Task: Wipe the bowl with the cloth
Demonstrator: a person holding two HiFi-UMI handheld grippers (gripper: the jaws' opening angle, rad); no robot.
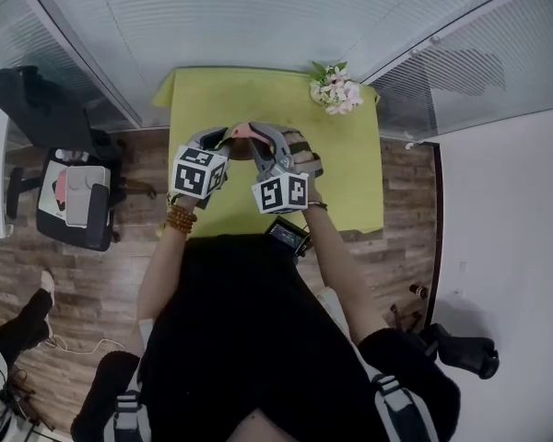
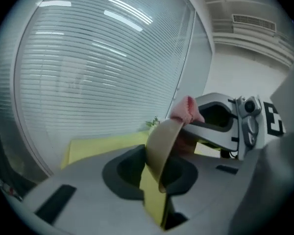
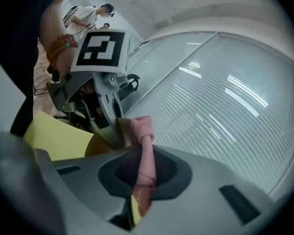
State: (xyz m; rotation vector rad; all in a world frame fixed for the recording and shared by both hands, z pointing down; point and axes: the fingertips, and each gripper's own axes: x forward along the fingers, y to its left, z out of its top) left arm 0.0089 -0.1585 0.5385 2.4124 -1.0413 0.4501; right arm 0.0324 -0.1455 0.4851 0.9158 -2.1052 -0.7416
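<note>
A yellow-green table (image 1: 350,155) stands against a wall of pale blinds (image 2: 98,67), with a dark office chair (image 1: 74,191) well off to its left on the wooden floor. Over the table's near half the person holds both tools close together, raised off the surface. The left gripper (image 2: 154,180) has its jaws pinched on the wall of a tan bowl (image 2: 161,146), which is tilted up on edge. The right gripper (image 3: 142,180) is pressed together on a pink cloth (image 3: 146,160), whose bunched upper end meets the bowl's rim. A small bunch of flowers (image 1: 335,88) sits at the table's far right corner.
</note>
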